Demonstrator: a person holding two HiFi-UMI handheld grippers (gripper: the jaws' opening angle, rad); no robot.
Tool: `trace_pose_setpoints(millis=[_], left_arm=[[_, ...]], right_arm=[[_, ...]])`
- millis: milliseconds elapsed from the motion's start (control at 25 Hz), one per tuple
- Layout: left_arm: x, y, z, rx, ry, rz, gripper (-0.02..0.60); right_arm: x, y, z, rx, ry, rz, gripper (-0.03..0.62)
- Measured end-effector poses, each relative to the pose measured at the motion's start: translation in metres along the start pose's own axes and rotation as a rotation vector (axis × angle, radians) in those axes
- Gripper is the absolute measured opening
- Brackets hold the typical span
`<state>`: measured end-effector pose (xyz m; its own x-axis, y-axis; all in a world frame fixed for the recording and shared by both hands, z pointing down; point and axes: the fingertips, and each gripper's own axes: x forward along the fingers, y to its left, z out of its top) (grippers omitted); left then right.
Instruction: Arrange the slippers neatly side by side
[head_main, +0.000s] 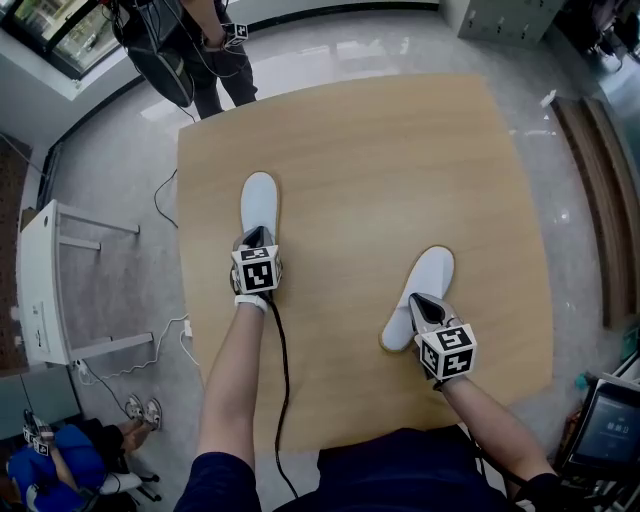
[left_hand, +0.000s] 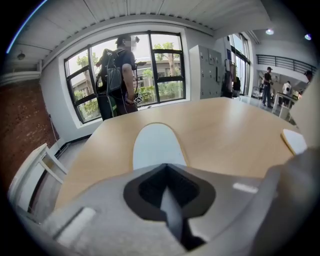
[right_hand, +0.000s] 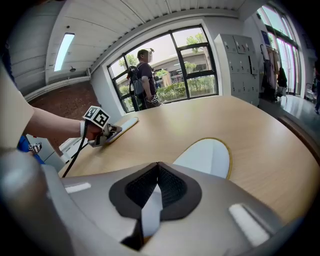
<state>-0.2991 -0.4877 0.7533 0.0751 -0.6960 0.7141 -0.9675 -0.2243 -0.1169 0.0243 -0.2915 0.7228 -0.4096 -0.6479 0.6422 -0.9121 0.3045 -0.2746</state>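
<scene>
Clamping left slipper (head_main: 258, 200), left tool (head_main: 255, 238); right tool (head_main: 421, 301) clamps right slipper (head_main: 429, 272)

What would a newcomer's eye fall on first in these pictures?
Two white slippers lie apart on the wooden table: the left slipper points straight ahead, the right slipper lies tilted. The left gripper and the right gripper each have jaws closed on a slipper's near end.

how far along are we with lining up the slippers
Done: nothing yet. The left slipper and right slipper lie well apart on the table, and the right one is angled.
In hand: the left tongs and right tongs are each shut on the near end of a slipper.
Left: bring the pair together, straighten the right one, then let go.
</scene>
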Motion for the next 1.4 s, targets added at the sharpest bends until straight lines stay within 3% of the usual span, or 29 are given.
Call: trace_pose_setpoints(millis=[280, 600, 1200, 1280, 1400], left_arm=[[-0.024, -0.045, -0.014, -0.028, 0.012, -0.057, 0.003], [-0.041, -0.077, -0.043, -0.012, -0.005, -0.009, 0.003], [-0.089, -0.131, -0.063, -0.155, 0.068, -0.085, 0.003], [-0.090, -0.131, -0.066, -0.122, 0.067, -0.069, 0.003], [-0.088, -0.122, -0.060, -0.002, 0.025, -0.022, 0.003]], right_arm=[[0.028, -0.018, -0.031, -0.039, 0.136, -0.033, 0.009], [0.032, -0.015, -0.032, -0.105, 0.162, 0.071, 0.009], [0.028, -0.008, -0.017, -0.205, 0.134, 0.044, 0.009], [0.029, -0.010, -0.019, -0.201, 0.149, 0.060, 0.009], [0.029, -0.012, -0.020, -0.250, 0.200, 0.122, 0.009]])
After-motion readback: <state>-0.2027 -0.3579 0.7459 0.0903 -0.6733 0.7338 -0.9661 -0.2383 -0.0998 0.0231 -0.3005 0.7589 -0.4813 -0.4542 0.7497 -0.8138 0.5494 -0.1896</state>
